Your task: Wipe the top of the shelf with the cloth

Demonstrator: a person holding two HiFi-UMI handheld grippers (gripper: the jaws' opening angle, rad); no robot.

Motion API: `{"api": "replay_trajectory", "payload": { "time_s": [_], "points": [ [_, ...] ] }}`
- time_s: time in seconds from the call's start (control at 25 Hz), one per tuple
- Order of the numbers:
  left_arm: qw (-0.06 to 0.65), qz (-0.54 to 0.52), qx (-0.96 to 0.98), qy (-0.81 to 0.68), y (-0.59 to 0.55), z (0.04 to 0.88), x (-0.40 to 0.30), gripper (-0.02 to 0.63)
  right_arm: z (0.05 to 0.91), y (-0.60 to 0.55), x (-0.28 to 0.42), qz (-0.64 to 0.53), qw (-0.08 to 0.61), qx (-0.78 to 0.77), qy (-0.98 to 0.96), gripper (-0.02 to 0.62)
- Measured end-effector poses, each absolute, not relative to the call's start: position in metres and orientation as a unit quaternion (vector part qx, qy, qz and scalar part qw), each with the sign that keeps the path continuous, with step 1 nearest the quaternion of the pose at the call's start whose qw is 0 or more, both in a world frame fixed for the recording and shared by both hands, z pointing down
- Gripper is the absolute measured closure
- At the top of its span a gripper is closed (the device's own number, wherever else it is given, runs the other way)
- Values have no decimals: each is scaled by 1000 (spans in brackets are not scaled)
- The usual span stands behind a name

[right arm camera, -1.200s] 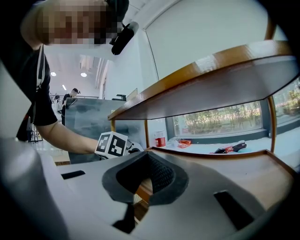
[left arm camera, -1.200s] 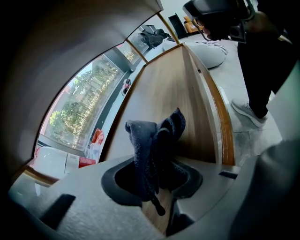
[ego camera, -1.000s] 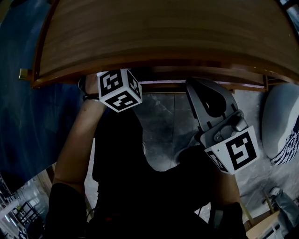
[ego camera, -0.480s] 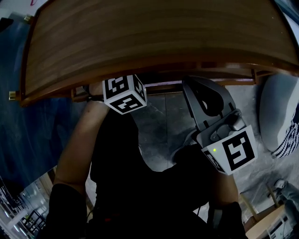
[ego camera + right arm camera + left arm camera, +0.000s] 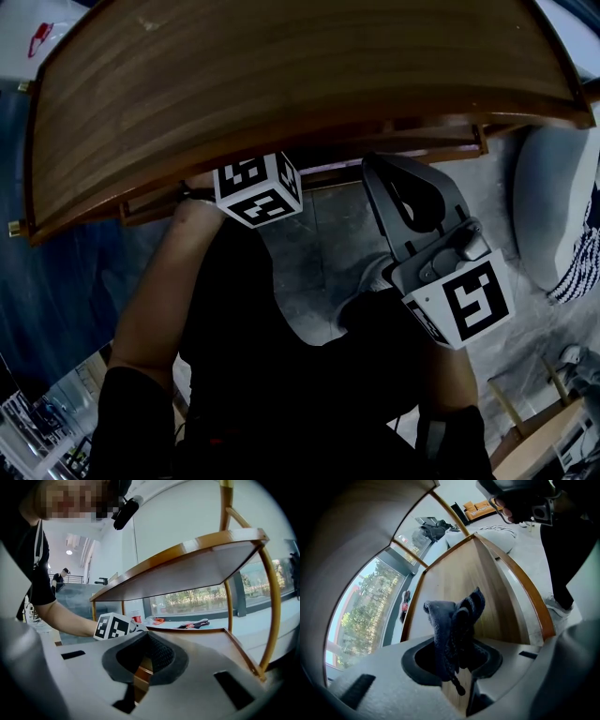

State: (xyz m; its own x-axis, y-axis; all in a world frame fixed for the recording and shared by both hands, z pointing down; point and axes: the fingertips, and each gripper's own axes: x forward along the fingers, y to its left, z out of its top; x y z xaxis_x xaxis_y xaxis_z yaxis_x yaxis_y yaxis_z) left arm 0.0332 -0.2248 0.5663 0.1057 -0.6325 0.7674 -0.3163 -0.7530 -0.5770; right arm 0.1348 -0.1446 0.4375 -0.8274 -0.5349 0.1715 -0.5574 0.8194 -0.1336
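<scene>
As the head view tips down, the shelf top [image 5: 281, 75] has slid lower and now fills the upper frame. The left gripper [image 5: 457, 656] has only edged rightward, its marker cube [image 5: 258, 190] under the front edge at centre. Its jaws are clamped on the dark cloth [image 5: 454, 618], bunched above the lower tier [image 5: 454, 569], not on top. Judgement: wiping not begun; cloth must come out and up. Right gripper [image 5: 139, 670], lower right: jaws pressed together, nothing in them. No container seen; rimmed lower tier shows bare wood only.
</scene>
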Motion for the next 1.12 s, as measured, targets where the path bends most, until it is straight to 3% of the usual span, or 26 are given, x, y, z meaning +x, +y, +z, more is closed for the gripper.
{"api": "replay_trajectory", "payload": {
  "time_s": [1.12],
  "points": [
    [207, -562, -757, 261, -280, 562, 201, 479, 454, -179, 271, 111, 48, 375, -919, 592]
  ]
}}
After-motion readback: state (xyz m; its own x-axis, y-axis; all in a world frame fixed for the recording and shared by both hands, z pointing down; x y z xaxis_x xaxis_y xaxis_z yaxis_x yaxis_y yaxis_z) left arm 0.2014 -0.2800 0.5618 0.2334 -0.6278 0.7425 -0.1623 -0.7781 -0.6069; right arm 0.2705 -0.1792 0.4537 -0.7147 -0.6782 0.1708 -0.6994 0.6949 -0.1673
